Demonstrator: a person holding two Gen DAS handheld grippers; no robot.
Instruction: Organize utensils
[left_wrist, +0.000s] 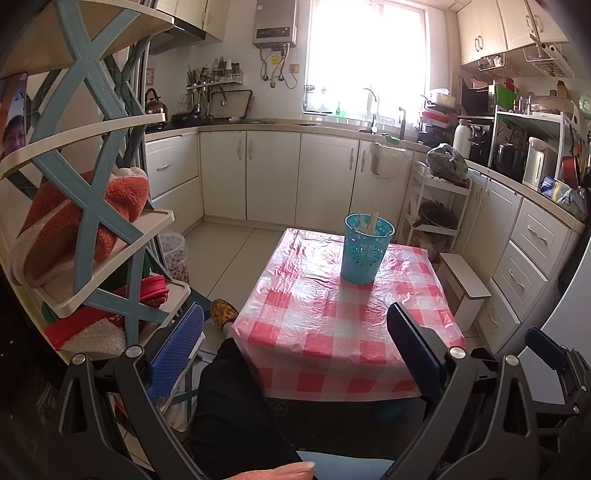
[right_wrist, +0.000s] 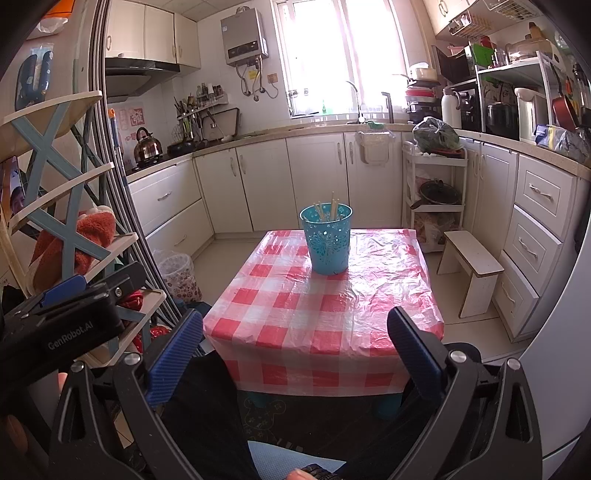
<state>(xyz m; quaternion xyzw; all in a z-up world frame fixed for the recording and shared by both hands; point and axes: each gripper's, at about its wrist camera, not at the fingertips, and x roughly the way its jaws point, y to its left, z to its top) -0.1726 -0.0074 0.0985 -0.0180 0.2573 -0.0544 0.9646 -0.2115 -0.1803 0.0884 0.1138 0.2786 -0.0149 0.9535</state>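
We hold left gripper and right gripper spread wide, empty, short of the table; teal holder stands at twelve o'clock, chopsticks upright inside, right gripper seemingly nearer.

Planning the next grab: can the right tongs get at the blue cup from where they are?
Probably yes. The right tongs are open and face the blue cup, which stands alone on the checkered table with bare cloth in between. They are still back at the near edge, so they must move forward.
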